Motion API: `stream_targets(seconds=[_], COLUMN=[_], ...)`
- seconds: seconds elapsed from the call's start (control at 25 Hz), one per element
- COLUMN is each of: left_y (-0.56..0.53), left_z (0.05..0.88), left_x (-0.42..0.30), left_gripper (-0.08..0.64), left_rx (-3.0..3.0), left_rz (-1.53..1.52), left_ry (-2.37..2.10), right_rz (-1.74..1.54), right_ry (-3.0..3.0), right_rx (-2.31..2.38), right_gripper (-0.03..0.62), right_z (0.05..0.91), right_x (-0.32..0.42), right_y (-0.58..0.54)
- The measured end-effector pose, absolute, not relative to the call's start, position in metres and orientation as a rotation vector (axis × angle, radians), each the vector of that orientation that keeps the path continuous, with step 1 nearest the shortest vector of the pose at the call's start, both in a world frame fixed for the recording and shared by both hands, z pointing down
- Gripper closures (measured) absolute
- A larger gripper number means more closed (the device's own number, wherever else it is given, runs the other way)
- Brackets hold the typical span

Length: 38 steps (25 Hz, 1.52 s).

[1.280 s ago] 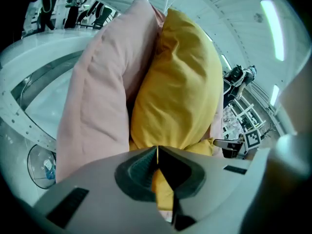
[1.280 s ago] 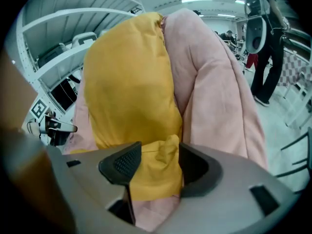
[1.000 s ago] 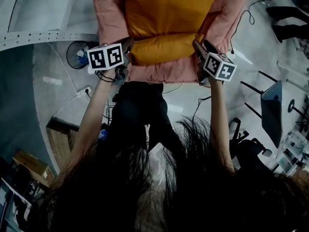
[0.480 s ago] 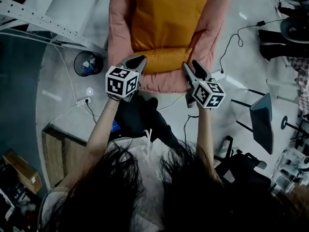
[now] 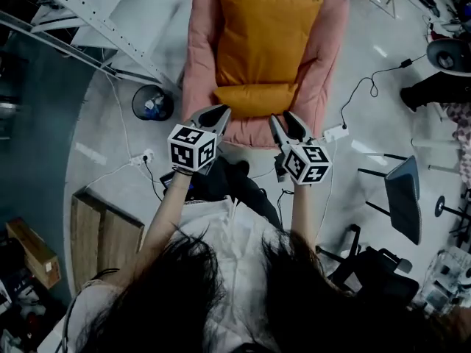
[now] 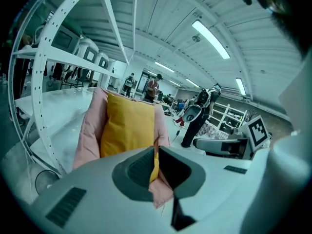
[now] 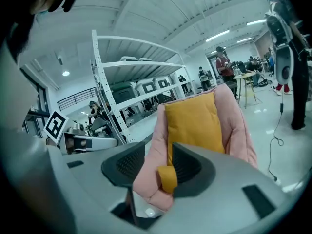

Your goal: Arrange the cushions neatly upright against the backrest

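Observation:
A large orange cushion (image 5: 265, 39) stands upright against the backrest of a pink padded armchair (image 5: 330, 65). A small orange bolster (image 5: 255, 98) lies across the seat in front of it. Both grippers hover in front of the chair's front edge and touch nothing. My left gripper (image 5: 215, 114) is shut and empty; through it I see the orange cushion (image 6: 129, 126) and the pink chair (image 6: 87, 130). My right gripper (image 5: 285, 121) is open; its jaws have just been closing with nothing between them. Past it the cushion (image 7: 195, 123) and bolster (image 7: 167, 178) show.
A round bin (image 5: 153, 101) stands left of the chair, beside a white shelving rack (image 5: 88, 13). A power strip (image 5: 335, 132) and cables lie on the floor at the right. A wooden crate (image 5: 103, 234) sits lower left, a dark stool (image 5: 405, 190) at the right.
Both grippers have pulled back and risen from the sides of the bolster at the chair's front edge. The chair now looks farther off and shows whole.

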<state>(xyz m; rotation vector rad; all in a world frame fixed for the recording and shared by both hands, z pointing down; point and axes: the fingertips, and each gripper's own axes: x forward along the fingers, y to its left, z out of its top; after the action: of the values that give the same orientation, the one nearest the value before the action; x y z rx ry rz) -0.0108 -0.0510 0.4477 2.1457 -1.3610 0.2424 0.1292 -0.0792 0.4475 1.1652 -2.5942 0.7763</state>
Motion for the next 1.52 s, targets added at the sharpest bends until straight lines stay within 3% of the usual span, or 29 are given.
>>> stream_targets(seconds=[0.48, 1.08, 1.52], left_y=[-0.015, 0.114, 0.163], left_z=[0.416, 0.412, 0.412], left_x=[-0.023, -0.123, -0.1], left_gripper=[0.537, 0.537, 0.537], left_rx=[2.236, 2.36, 2.433], left_rz=[0.254, 0.298, 0.31], left_ry=[-1.323, -1.197, -1.034], right_rz=[0.707, 0.72, 0.747], right_ry=[-2.643, -2.65, -2.564], right_rx=[1.15, 1.291, 1.414], right_gripper=[0.491, 0.497, 0.497], right_z=[0.421, 0.395, 0.394], right_x=[0.094, -0.017, -0.003], right_y=[-0.044, 0.081, 0.155])
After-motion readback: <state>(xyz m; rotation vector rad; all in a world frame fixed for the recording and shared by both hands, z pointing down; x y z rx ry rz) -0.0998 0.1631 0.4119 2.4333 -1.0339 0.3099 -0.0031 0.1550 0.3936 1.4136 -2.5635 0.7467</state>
